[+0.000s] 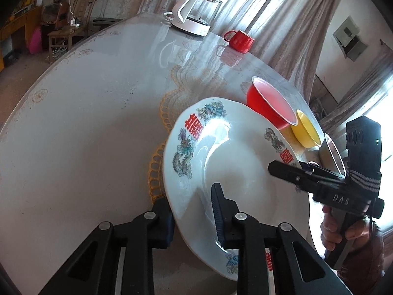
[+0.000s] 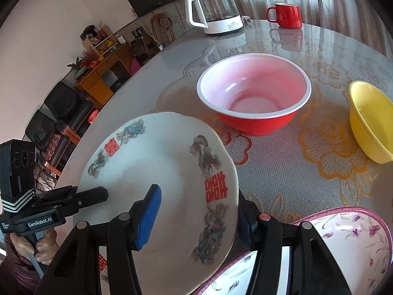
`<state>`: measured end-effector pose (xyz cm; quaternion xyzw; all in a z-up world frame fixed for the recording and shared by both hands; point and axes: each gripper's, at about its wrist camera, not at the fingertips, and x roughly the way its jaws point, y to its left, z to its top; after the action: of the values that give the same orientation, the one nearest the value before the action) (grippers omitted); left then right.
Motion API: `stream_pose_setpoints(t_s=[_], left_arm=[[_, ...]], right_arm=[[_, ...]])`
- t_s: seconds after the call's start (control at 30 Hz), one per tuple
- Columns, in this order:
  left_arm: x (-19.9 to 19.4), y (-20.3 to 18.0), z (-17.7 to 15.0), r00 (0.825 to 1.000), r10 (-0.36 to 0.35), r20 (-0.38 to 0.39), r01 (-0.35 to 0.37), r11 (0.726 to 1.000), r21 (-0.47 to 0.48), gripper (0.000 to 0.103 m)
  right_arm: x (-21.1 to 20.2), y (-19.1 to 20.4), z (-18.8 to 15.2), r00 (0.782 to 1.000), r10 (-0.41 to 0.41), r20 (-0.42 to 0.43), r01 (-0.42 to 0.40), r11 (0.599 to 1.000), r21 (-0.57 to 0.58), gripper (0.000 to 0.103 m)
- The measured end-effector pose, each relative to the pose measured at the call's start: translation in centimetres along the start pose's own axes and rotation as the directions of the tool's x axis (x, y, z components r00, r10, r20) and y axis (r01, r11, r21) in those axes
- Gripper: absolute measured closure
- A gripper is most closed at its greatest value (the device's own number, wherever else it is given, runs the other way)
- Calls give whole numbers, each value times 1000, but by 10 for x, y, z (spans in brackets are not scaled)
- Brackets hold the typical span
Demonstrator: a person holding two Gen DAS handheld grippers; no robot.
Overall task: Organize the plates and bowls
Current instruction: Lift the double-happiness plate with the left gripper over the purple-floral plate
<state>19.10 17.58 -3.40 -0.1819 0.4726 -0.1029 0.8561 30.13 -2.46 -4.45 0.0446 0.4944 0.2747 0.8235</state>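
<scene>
A white plate with dragon and red character prints (image 1: 235, 162) (image 2: 167, 162) is held above the table by both grippers. My left gripper (image 1: 191, 211) is shut on its near rim, one finger above and one below. My right gripper (image 2: 196, 209) is shut on the opposite rim; it also shows in the left wrist view (image 1: 289, 172), and the left gripper shows in the right wrist view (image 2: 98, 195). A red bowl with white inside (image 2: 253, 93) (image 1: 270, 103) and a yellow bowl (image 2: 371, 120) (image 1: 307, 132) stand on the table beyond. A pink-rimmed floral plate (image 2: 343, 241) lies under the right gripper.
A round table with a lace-patterned cover (image 1: 86, 123) (image 2: 307, 159). A white electric kettle (image 1: 194, 12) (image 2: 216, 7) and a red mug (image 1: 239, 40) (image 2: 287, 16) stand at its far edge. A metal bowl (image 1: 331, 154) stands right of the yellow bowl. Curtains hang behind.
</scene>
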Motion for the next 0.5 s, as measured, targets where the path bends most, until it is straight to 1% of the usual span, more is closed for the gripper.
stream_pose_setpoints(t_s=[0.07, 0.1, 0.23, 0.27, 0.3, 0.37, 0.4, 0.43, 0.5], left_arm=[[-1, -1, -1, 1000, 15, -2, -15, 1000, -2, 74], [-3, -1, -2, 1000, 20, -4, -20, 1000, -4, 74], [-8, 9, -7, 1000, -5, 8, 5, 999, -40, 74], [-8, 9, -6, 1000, 0, 10, 1, 999, -45, 74], [-8, 8, -6, 1000, 12, 10, -11, 999, -46, 74], [-10, 4, -7, 999, 48, 5, -48, 998, -44, 74], [-13, 5, -9, 999, 52, 8, -52, 997, -57, 73], [-16, 7, -11, 999, 43, 12, -42, 996, -74, 73], [-19, 11, -13, 1000, 26, 13, -24, 995, -92, 72]], right_arm=[[5, 5, 2, 999, -42, -21, 41, 999, -26, 40], [6, 6, 1, 999, -46, -25, 45, 998, -34, 40], [-2, 4, -2, 999, 42, -34, -42, 999, 6, 41], [-3, 3, -3, 998, 63, -29, -62, 998, 15, 41], [-3, 4, -5, 998, 62, -18, -62, 998, 8, 40], [2, 12, -7, 1000, -2, -9, 1, 999, -43, 40], [4, 16, -7, 999, -32, -11, 32, 997, -64, 40], [4, 18, -7, 999, -41, -17, 40, 997, -70, 40], [1, 18, -8, 1000, -17, -13, 16, 999, -46, 44]])
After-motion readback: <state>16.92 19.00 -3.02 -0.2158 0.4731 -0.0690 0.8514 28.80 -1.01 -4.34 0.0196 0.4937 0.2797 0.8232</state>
